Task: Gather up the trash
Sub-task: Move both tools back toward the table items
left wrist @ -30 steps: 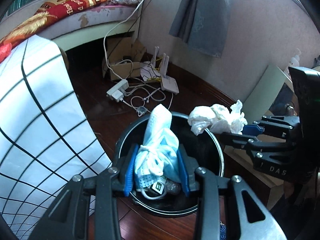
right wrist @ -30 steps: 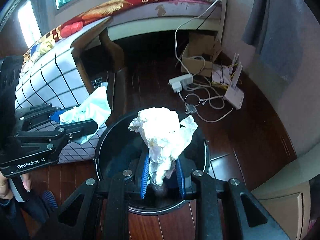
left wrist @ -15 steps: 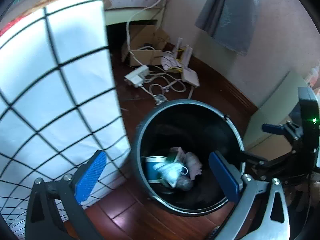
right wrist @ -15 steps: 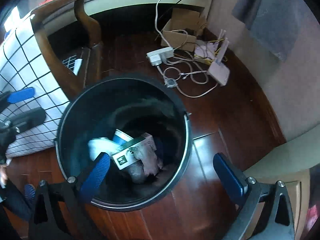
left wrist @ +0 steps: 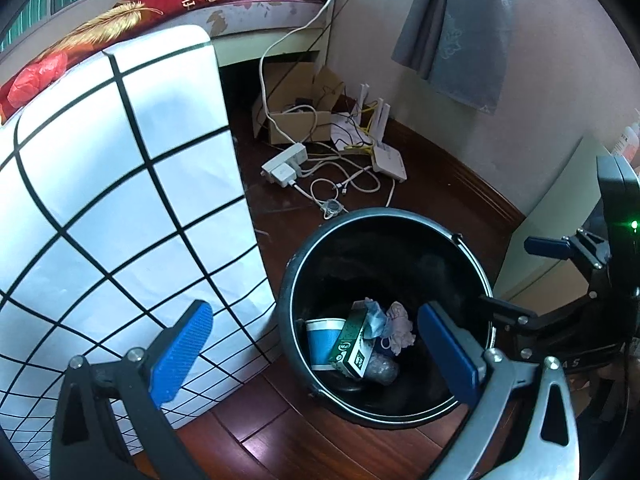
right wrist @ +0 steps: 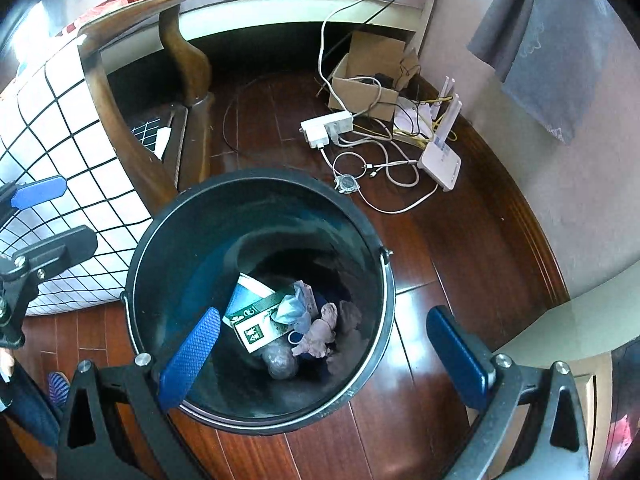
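Black bin [right wrist: 256,208] at frame centre, holding blue-and-white cup [left wrist: 322,340], green-and-white carton [left wrist: 352,346]; white black-gridded cloth [left wrist: 120,184] at left; reddish-brown floor [right wrist: 460,248]; blue finger pads [right wrist: 192,360].

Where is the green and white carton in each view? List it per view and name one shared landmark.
Left wrist view: the green and white carton leans at the bottom of the black round trash bin, lower centre, right of a blue paper cup.
Right wrist view: the carton lies inside the bin, centre.
Shared landmark: the white power strip on the floor beyond the bin.
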Available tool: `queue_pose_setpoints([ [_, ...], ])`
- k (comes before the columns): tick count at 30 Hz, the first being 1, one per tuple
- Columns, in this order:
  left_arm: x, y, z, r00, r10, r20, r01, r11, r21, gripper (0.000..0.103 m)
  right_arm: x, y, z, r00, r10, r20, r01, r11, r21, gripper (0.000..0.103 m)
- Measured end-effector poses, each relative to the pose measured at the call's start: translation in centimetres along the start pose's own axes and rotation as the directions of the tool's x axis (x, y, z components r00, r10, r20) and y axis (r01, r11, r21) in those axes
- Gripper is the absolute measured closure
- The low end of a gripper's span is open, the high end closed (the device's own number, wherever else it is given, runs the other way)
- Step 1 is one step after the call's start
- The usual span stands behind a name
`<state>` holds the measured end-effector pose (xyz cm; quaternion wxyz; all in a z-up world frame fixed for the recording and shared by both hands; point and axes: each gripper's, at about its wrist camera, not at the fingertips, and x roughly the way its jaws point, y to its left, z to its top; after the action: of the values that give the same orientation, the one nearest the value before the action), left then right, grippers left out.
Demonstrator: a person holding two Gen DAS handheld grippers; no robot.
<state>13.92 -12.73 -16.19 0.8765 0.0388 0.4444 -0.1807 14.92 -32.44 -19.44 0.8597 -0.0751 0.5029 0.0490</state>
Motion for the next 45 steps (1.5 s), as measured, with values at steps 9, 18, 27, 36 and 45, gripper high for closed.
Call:
queue_pose_setpoints([
  [9,-0.5,0.0,0.0,1.0,0.004,0.007,-0.004,1.0,0.003,0.0,-0.9,0.5,0.3,1.0,0.001,0.026,-0.001,1.0,-0.009,0.0],
  [18,-2.2,0.1,0.2,0.999,0.02,0.042,-0.02,1.0,0.002,0.0,-2.2,1.1,0.8,0.998,0.001,0.061,0.0,1.0,-0.019,0.0],
  [27,-6.1,1.2,0.9,0.991,0.06,0.12,-0.059,0.998,-0.011,0.0,-6.0,2.1,2.4,0.986,0.002,0.169,0.001,1.0,-0.017,0.0],
  [36,-11.1,4.6,1.3,0.964,0.151,0.219,-0.138,0.988,-0.071,0.0,-9.5,5.4,4.6,0.951,0.031,0.308,-0.015,0.998,-0.055,0.0],
  [45,-14.9,10.1,0.3,0.929,0.275,0.247,-0.242,0.958,-0.157,0.0,-13.0,10.0,8.8,0.892,0.076,0.446,-0.055,0.997,-0.059,0.0],
])
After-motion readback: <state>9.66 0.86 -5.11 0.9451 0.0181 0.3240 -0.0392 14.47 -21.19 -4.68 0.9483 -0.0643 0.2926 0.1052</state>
